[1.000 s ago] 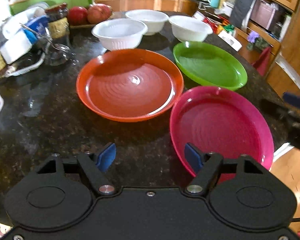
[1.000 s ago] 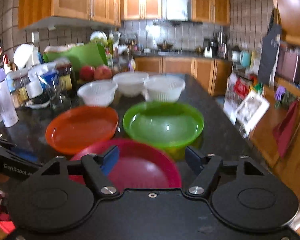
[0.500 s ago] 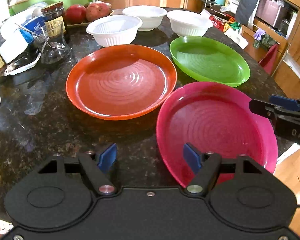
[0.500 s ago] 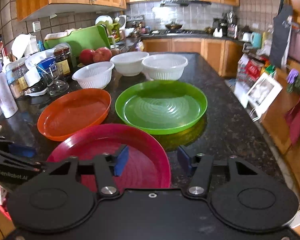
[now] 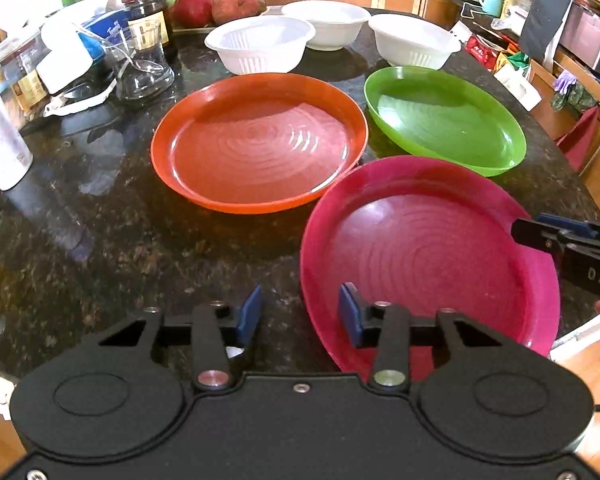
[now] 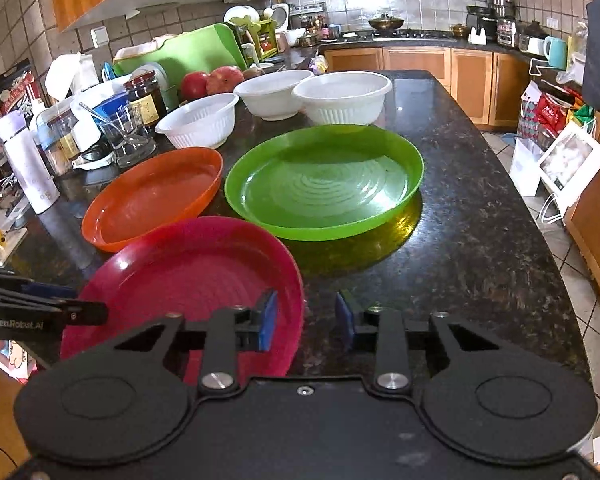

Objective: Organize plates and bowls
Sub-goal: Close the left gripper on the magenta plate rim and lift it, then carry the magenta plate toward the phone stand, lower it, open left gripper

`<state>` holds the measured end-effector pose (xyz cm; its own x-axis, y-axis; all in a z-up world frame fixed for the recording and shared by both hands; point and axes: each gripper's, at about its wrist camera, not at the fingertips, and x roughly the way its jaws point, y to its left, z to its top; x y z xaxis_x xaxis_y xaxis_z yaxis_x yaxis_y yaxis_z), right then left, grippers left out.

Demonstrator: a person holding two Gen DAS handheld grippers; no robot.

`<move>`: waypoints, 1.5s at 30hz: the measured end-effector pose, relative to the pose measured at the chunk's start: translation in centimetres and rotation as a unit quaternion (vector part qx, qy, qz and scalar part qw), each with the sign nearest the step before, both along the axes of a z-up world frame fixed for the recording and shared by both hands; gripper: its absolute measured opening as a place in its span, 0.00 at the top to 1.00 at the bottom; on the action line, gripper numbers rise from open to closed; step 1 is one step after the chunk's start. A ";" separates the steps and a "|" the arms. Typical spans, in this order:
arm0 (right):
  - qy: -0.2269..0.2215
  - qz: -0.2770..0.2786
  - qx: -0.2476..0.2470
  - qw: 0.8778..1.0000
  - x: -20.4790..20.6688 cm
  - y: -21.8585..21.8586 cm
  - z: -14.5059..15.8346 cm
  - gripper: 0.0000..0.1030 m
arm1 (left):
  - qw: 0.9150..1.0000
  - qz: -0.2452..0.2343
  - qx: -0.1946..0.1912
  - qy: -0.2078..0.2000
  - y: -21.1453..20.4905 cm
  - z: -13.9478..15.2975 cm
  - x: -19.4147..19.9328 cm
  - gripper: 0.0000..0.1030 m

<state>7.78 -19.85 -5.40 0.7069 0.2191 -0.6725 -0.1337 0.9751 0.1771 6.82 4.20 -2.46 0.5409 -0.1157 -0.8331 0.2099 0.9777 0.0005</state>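
A pink plate (image 5: pixel 424 256) lies at the near edge of the dark counter, with an orange plate (image 5: pixel 259 144) and a green plate (image 5: pixel 444 116) behind it. Three white bowls (image 5: pixel 259 42) stand in a row further back. My left gripper (image 5: pixel 300 314) is open, its fingers straddling the pink plate's near-left rim. My right gripper (image 6: pixel 306 318) is open, its fingers straddling the pink plate's (image 6: pixel 187 280) right rim. The orange plate (image 6: pixel 155 196), green plate (image 6: pixel 324 180) and bowls (image 6: pixel 340 96) also show in the right wrist view.
Jars, a glass jug (image 5: pixel 139 68), a white bottle (image 6: pixel 27 160) and containers crowd the counter's left side. Red fruit (image 5: pixel 215 6) sits behind the bowls. The counter edge (image 6: pixel 540 240) drops to the floor on the right.
Both grippers have moved in toward the pink plate and narrowed their jaws around its rim, left at the near-left side, right at the right side. The plates have not shifted.
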 end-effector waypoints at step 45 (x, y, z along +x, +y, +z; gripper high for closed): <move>-0.028 0.014 0.002 1.000 -0.5 8.2 3.3 0.89 | 0.999 -0.006 -0.033 -0.039 5.7 3.0 -1.1 0.78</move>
